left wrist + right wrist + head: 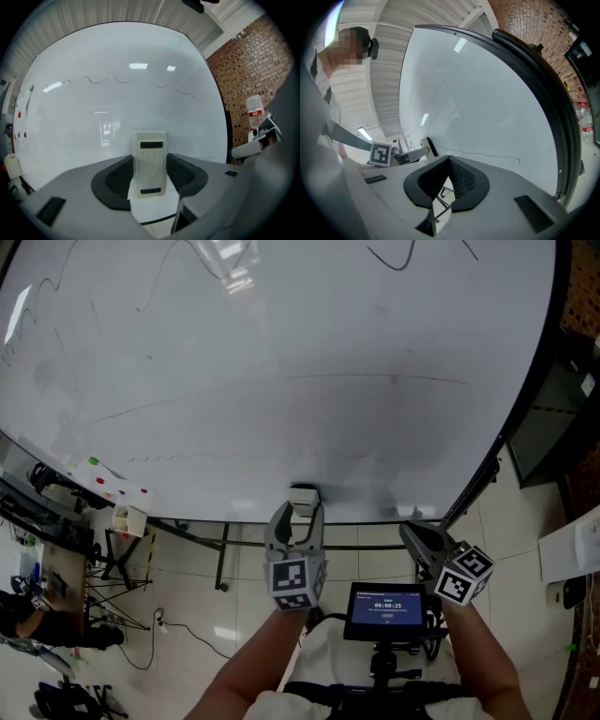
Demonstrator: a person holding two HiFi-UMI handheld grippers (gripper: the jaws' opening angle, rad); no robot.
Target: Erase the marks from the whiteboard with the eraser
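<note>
Grey tongs (296, 514) carry black-and-white marker cubes (292, 584).

The whiteboard (281, 362) is smooth and glossy and mirrors the ceiling lights. The eraser (150, 161) looks like matt off-white plastic with a finely ribbed face. The left gripper (150, 176) and the right gripper (449, 163) have matt grey plastic shells. Their pads (463, 180) are black, cross-hatched and rubbery-looking. On the right, the brick wall (239, 79) is rough and the bottle (254, 112) is clear plastic. The pale floor tiles (234, 606) are shiny.
</note>
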